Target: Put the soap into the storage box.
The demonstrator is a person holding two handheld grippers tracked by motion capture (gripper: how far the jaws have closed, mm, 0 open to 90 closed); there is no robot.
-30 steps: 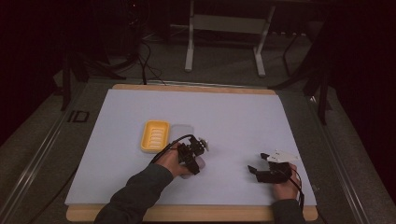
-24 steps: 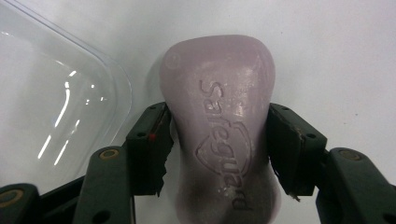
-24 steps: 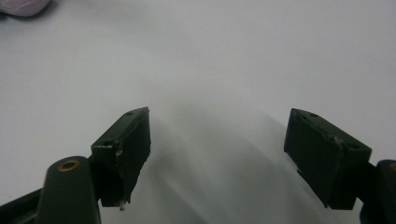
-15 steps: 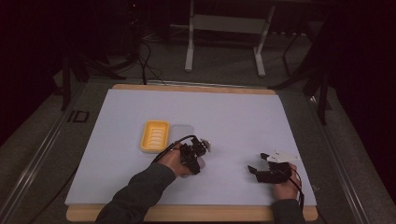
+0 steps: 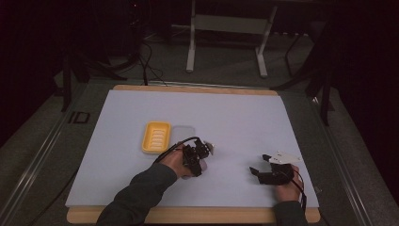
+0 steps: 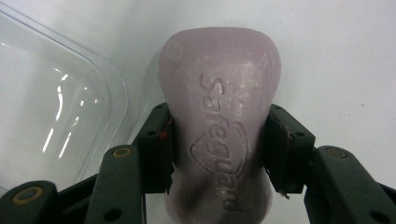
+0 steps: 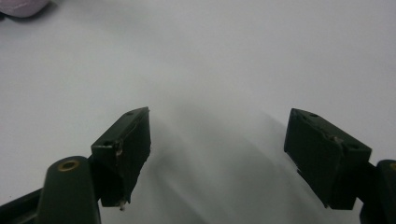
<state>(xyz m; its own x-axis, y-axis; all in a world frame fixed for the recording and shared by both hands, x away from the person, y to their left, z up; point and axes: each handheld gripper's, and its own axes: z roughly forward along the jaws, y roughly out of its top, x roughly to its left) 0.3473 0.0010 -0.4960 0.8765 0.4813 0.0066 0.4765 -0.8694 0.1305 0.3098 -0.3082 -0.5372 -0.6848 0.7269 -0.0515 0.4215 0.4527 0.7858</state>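
My left gripper [image 6: 219,154] is shut on a pale pink soap bar [image 6: 219,93] stamped "Safeguard", its jaws pressing the bar's two long sides. In the high view the left gripper [image 5: 197,153] is at the table's middle front, and the soap bar [image 5: 212,149] sticks out past its jaws just over the white table cover [image 5: 235,117]. A clear plastic lid [image 6: 51,121] lies right beside the bar. My right gripper [image 5: 259,165] rests low at the front right, open, its jaws wide apart with nothing between them [image 7: 219,140].
A yellow ribbed soap dish [image 5: 156,137] sits left of the clear lid [image 5: 184,133], just beyond my left hand. The soap's edge [image 7: 23,5] peeks in at the top left of the right gripper view. Metal stand legs [image 5: 226,42] rise behind the table.
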